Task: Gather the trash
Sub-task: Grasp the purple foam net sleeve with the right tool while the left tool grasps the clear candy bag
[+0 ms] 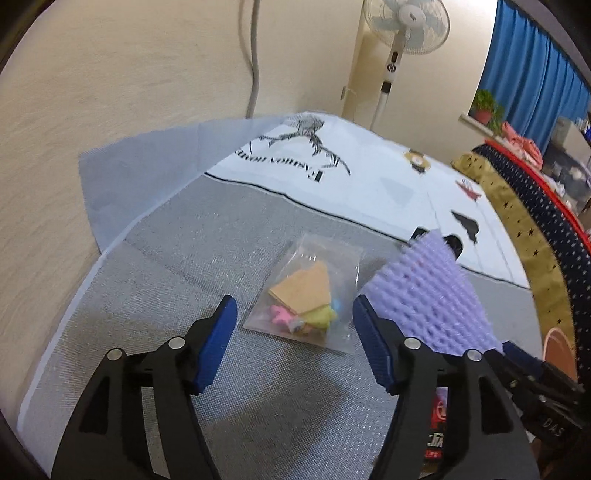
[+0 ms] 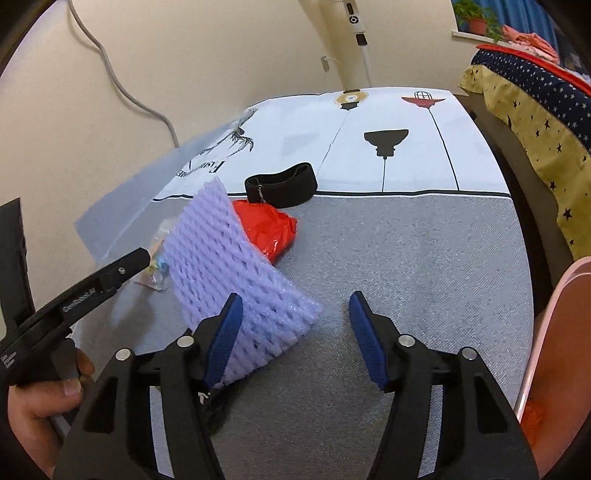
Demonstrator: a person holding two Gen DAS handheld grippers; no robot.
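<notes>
A clear plastic bag (image 1: 308,295) with tan, pink and yellow scraps lies on the grey tablecloth (image 1: 166,295). My left gripper (image 1: 293,314) is open, its blue pads on either side of the bag's near end, just above it. A purple foam net sleeve (image 1: 424,295) stands tilted to the right of the bag. It also shows in the right wrist view (image 2: 229,273), leaning against the left finger of my open right gripper (image 2: 295,314); nothing is between the fingers. A crumpled red plastic bag (image 2: 271,230) lies behind the sleeve.
A black elastic band (image 2: 282,184) lies at the border of the white printed cloth (image 2: 388,110). A wall (image 1: 129,92) runs along the left. A star-patterned bed cover (image 2: 524,107) is on the right, a pink bin rim (image 2: 546,325) at near right. A fan (image 1: 402,29) stands behind.
</notes>
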